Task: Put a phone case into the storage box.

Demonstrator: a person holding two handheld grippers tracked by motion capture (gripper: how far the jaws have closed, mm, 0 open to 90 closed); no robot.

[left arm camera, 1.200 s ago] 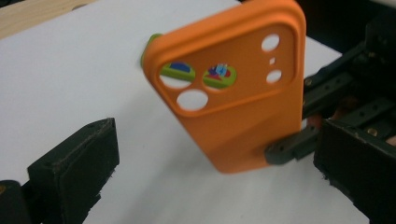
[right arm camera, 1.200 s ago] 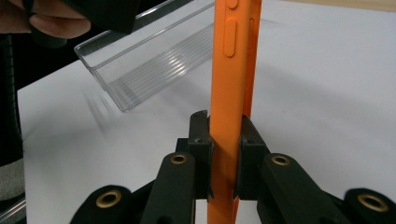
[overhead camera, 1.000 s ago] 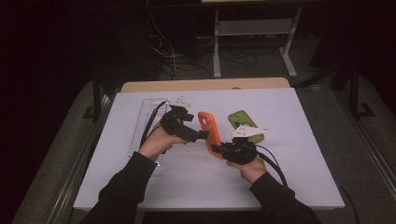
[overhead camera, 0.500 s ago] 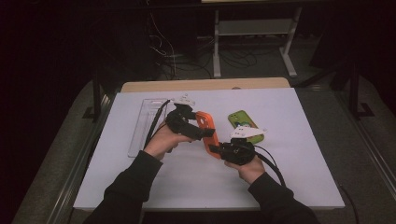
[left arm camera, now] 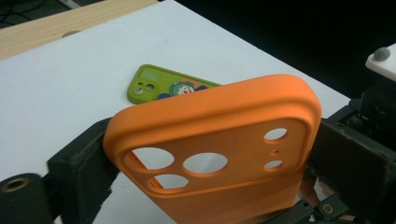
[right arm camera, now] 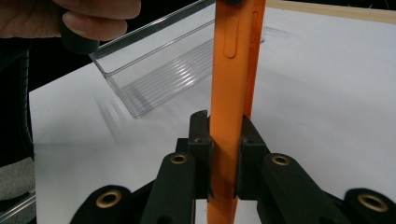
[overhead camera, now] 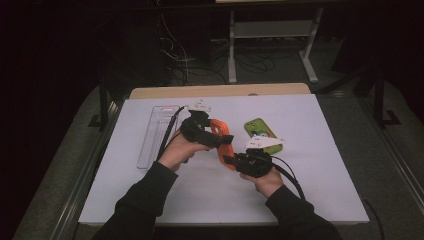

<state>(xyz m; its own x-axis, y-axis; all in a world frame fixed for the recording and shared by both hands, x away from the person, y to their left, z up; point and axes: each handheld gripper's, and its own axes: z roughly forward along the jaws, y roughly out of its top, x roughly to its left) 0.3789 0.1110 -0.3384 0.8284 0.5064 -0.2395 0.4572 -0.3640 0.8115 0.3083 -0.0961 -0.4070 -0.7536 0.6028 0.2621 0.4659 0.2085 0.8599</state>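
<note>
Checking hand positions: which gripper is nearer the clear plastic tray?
Left. The left gripper sits just right of the clear plastic tray; the right gripper is farther right.

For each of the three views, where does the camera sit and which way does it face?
High view: above the person's side, facing forward and down on the table; forearms, hands, both grippers.
Left gripper view: rides the left gripper, facing the orange case and green case.
Right gripper view: rides the right gripper, facing the clear tray; a hand.
All share the orange case.

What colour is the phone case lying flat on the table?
Green, with a cartoon picture on it; the phone case shows best in the left gripper view.
</note>
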